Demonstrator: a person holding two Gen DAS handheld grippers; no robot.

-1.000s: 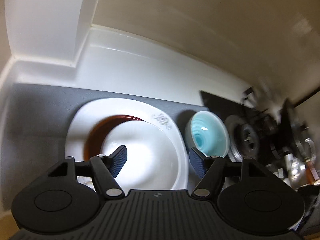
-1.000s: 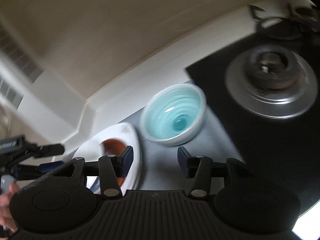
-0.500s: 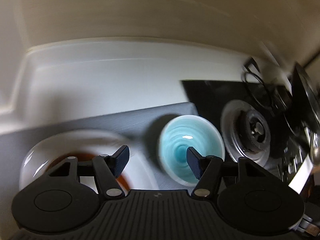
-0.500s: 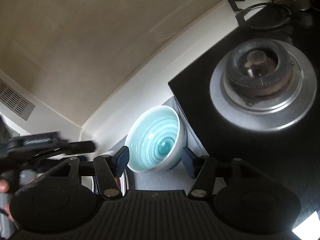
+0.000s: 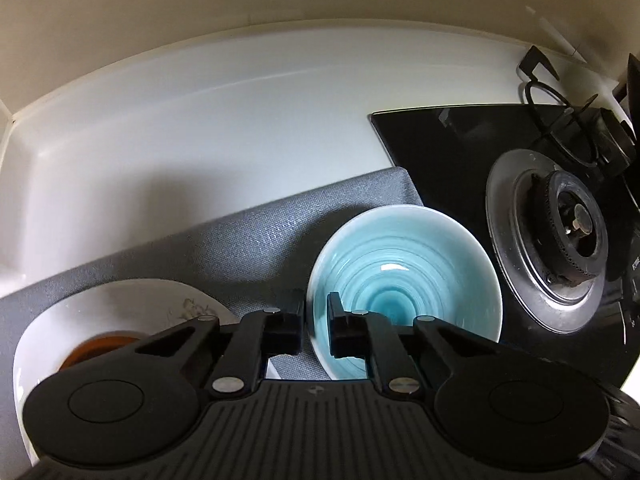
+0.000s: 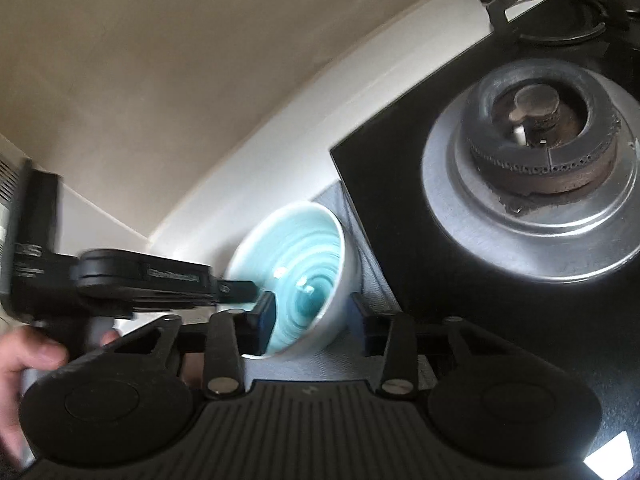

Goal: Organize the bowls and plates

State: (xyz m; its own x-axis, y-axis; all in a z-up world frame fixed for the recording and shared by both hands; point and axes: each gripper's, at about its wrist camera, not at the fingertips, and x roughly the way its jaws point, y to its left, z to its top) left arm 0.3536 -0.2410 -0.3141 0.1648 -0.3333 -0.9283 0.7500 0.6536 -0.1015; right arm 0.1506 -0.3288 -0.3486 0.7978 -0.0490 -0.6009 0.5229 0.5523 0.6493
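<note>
- Left claw (image 5: 315, 326) is clamped on the near-left rim of the blue bowl (image 5: 404, 292).
- The bowl sits on the grey mat (image 5: 256, 240), beside the stove burner (image 5: 560, 232).
- Right claw (image 6: 312, 320) hangs spread wide around the bowl.

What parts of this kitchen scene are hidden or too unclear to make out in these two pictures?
- White plate, left wrist view: its near half is behind the left gripper; the brown dish on it shows only a sliver.
- Blue bowl, right wrist view: blurred, with its near rim behind the right gripper.
- Left wrist view: the fingers straddle the bowl's rim, but contact cannot be confirmed.
- Far burner, right wrist view: cut off by the top edge.
</note>
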